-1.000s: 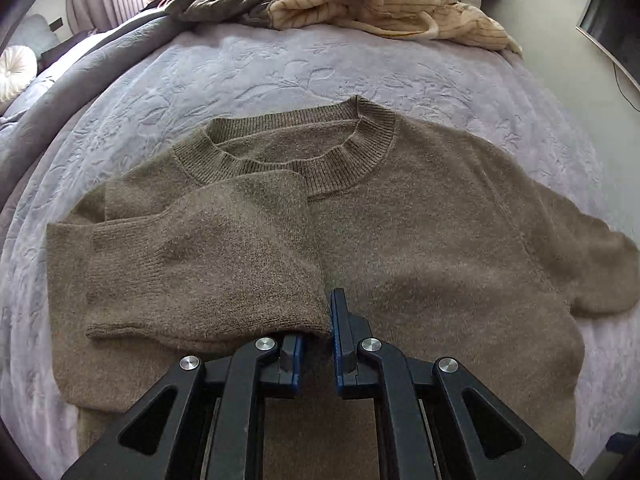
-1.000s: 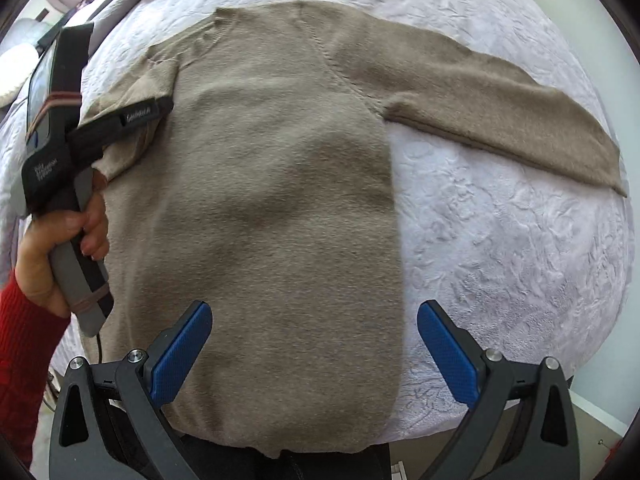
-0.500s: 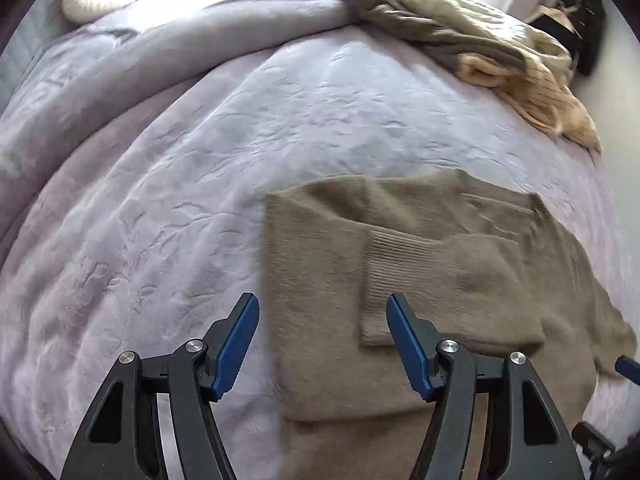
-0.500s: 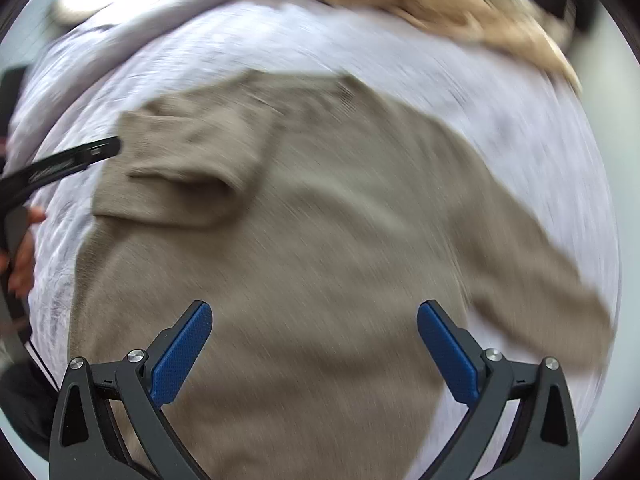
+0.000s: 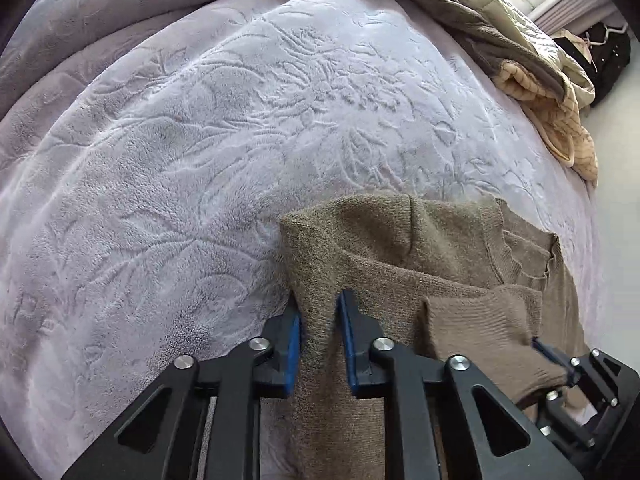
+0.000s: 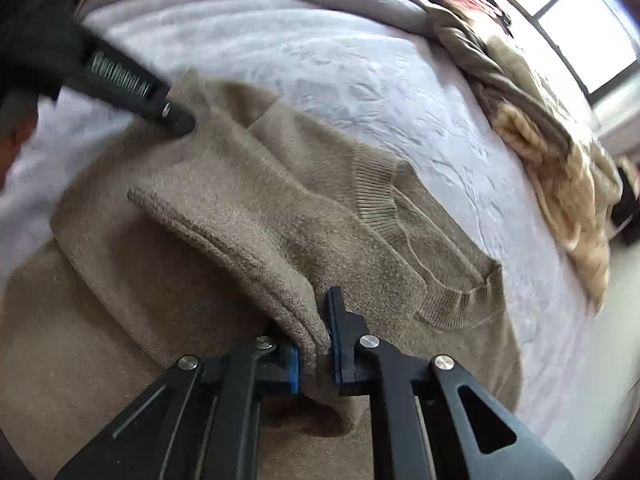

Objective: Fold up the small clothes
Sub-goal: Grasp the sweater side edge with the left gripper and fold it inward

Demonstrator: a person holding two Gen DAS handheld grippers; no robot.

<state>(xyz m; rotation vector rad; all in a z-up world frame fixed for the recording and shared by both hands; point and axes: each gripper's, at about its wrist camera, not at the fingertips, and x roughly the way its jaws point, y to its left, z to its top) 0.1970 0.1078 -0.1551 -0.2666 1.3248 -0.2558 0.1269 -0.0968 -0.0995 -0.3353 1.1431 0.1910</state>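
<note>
A brown knit sweater (image 5: pixel 400 248) lies on the bed with its left sleeve folded across the chest. My left gripper (image 5: pixel 320 308) is shut on the sweater's outer edge at the folded shoulder. In the right wrist view the left gripper (image 6: pixel 176 120) shows as a black tip at the sweater's (image 6: pixel 280 184) far left corner. My right gripper (image 6: pixel 316 332) has its jaws closing on the folded sleeve's cuff (image 6: pixel 240 248), and the pads pinch the knit. The ribbed neckline (image 6: pixel 380 176) lies to the right of it. The right gripper (image 5: pixel 560 364) also shows low at the right of the left wrist view.
A pale lilac embossed bedspread (image 5: pixel 200 140) covers the bed. A heap of olive and cream clothes (image 5: pixel 540 72) lies at the far right corner; the clothes heap (image 6: pixel 540 140) sits below a bright window (image 6: pixel 580 20). Floor (image 5: pixel 616 128) shows past the bed's right edge.
The left gripper let go of the sleeve cuff, opened, moved left to the shoulder edge and shut on it. The right gripper came up from the lower body and closed on the cuff.
</note>
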